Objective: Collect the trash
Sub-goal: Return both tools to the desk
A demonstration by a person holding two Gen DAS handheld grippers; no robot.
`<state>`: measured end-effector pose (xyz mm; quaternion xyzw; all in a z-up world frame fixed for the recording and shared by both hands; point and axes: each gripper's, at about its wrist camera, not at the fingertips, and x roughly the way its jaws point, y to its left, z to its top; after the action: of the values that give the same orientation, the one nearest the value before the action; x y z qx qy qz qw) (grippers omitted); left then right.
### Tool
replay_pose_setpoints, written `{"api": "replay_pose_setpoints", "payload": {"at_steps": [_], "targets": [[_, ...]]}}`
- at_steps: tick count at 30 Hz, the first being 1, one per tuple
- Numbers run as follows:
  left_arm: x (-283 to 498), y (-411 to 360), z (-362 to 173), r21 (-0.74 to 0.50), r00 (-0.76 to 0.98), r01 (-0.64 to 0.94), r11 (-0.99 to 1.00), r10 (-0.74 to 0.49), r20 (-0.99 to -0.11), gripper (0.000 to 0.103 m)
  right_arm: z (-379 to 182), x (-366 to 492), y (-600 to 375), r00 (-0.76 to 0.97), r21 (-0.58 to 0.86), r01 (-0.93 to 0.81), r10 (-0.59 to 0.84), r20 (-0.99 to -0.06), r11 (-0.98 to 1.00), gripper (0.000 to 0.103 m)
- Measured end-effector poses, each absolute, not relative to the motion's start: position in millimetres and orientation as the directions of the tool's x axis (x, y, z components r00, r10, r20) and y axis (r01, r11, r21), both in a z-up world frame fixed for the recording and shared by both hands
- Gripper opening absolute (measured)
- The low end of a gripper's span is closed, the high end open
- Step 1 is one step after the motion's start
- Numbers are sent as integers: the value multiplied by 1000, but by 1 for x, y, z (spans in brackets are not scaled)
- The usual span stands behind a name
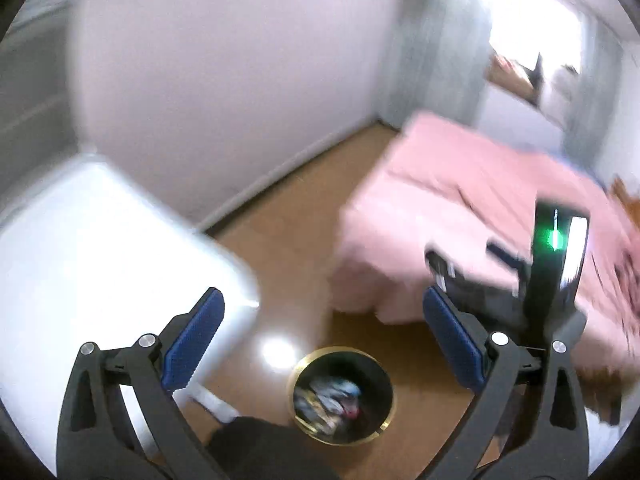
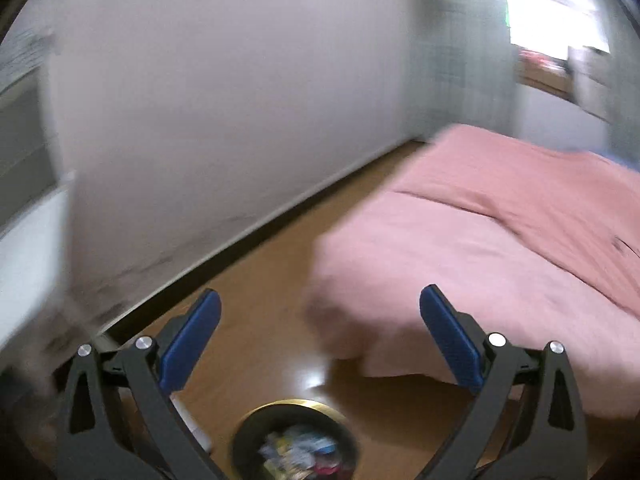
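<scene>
Left claw (image 1: 322,314) and right claw (image 2: 320,312) both wide, empty, above seemingly trash-filled bin (image 1: 343,396).

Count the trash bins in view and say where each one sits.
1. A round gold-rimmed bin stands on the wooden floor below both tongs, between the white furniture and the pink bed, with trash inside. Others may be outside the views.

Left tool (image 1: 323,300) and right tool (image 2: 320,298) gape wide, both empty.

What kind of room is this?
Most likely a bedroom: a bed with a pink cover stands on the wooden floor by a white wall, and a small gold-rimmed trash bin sits nearby.
</scene>
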<state>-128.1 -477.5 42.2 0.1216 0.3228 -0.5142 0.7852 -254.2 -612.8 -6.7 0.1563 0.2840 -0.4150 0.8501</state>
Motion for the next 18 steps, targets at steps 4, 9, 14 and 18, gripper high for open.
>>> {"api": "replay_pose_setpoints", "payload": {"at_steps": [4,9,14,18], "targets": [[-75,-386,67,-123,464,755,645,-656,-595,96,21,-209,-557,609,43,664,-506,-611,746,96],[-9,-246,61,-23,687,434,901,-347,-638,96,58,-150,-488,718,65,509,-382,-582,858,96],[38,-147,53,-63,695,223,973,-204,-690,96,81,-70,-422,792,99,308,-197,-578,946,96],[70,-132,53,-76,683,211,975,-202,-702,96,88,-9,-376,811,112,161,-67,-582,981,96]]}}
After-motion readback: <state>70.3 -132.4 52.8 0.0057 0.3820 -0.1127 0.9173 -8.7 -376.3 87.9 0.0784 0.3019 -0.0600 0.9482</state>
